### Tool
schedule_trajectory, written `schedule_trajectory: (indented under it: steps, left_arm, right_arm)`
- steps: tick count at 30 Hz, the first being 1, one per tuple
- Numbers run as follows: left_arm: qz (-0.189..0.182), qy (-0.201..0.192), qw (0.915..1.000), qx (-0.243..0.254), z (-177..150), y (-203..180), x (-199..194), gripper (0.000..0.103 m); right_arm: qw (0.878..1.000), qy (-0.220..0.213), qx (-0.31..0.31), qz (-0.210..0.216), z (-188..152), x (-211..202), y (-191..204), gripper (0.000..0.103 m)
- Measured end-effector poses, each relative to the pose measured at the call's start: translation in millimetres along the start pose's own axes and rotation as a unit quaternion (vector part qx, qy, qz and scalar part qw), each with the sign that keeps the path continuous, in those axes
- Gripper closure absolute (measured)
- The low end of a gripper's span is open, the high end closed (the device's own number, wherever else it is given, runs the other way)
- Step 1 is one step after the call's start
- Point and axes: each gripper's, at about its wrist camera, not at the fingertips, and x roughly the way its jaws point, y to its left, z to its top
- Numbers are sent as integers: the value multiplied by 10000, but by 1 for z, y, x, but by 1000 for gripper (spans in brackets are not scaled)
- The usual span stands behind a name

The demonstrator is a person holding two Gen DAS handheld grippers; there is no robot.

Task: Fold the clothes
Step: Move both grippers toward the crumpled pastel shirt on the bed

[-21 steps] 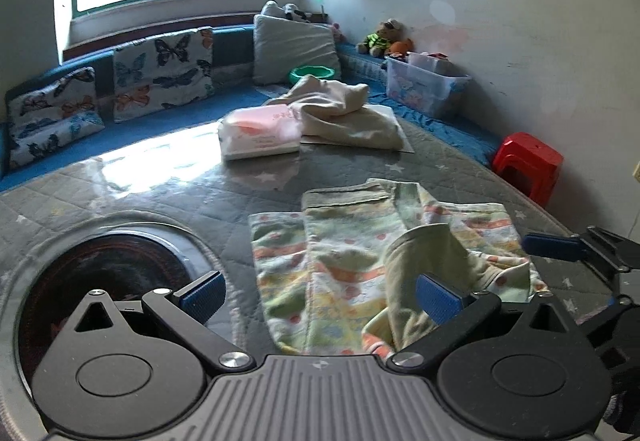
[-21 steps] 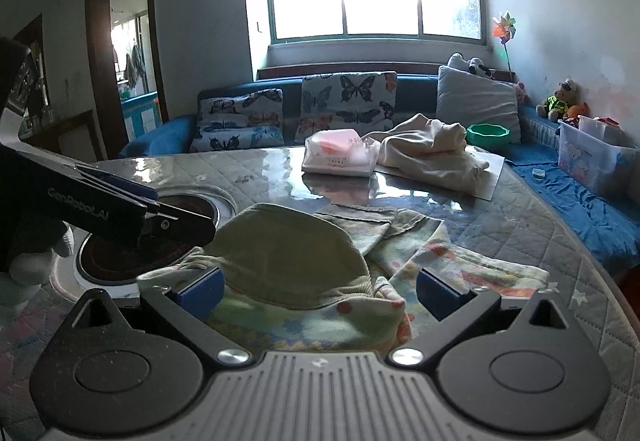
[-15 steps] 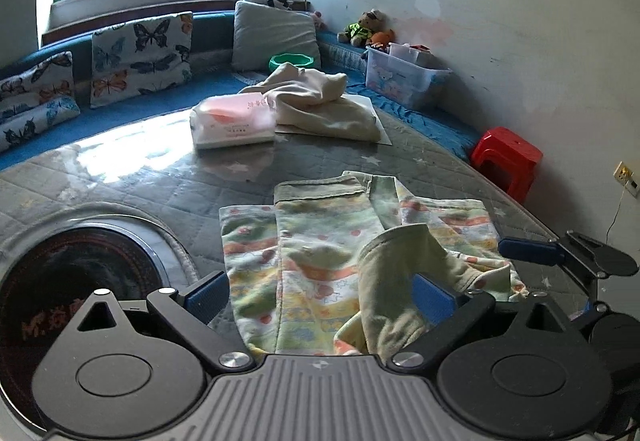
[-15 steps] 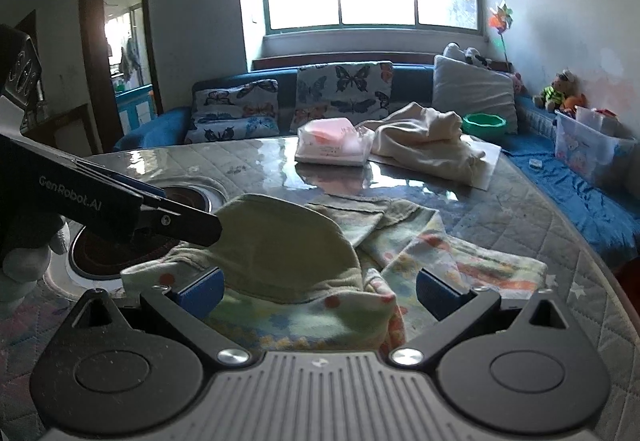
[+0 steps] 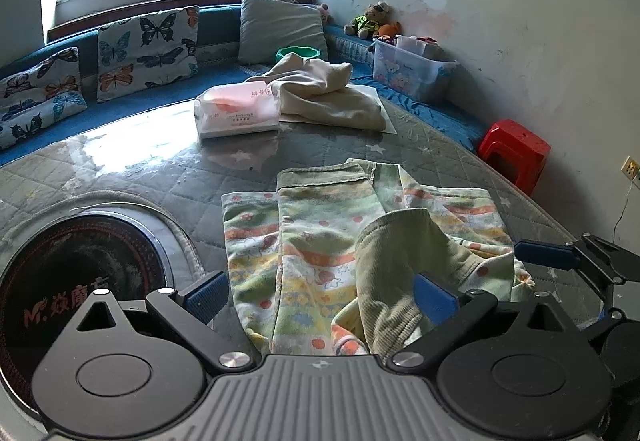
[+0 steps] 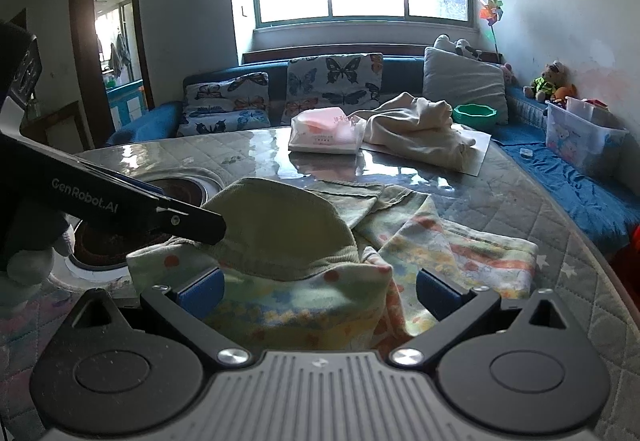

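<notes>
A small pastel-patterned garment [image 5: 320, 241] lies spread on the grey quilted table [image 5: 140, 177], with a green part [image 5: 400, 241] folded up into a raised hump. My left gripper [image 5: 320, 295] is open, its pads on either side of the garment's near edge. The right pad [image 5: 434, 299] sits against the hump. My right gripper [image 6: 319, 291] is open too, straddling the garment [image 6: 460, 253] from the other side. In the right wrist view the left gripper's finger [image 6: 192, 223] touches the hump [image 6: 280, 225]. The right gripper's fingers [image 5: 548, 255] show at the right of the left wrist view.
A tissue pack [image 5: 238, 111] and a cream garment [image 5: 328, 97] lie at the table's far side. A round cooker recess [image 5: 80, 273] is set into the table on the left. A red stool [image 5: 514, 153], a clear bin [image 5: 412, 67] and a cushioned sofa [image 5: 148, 45] stand beyond.
Both grippers stay open around the garment. The left wrist view swung a little one way and back. The raised green fold keeps its shape.
</notes>
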Motion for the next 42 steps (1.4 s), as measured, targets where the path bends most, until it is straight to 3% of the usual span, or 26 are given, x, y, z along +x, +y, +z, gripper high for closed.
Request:
schedule_trajectory:
  steps: [16, 42]
  left_arm:
    - [269, -64, 9993, 246, -13, -10, -18, 0]
    - [274, 117, 9993, 203, -18, -15, -7, 0]
  right_arm:
    - [9996, -43, 247, -99, -9, -15, -1, 0]
    - [9995, -16, 315, -97, -19, -11, -2, 0]
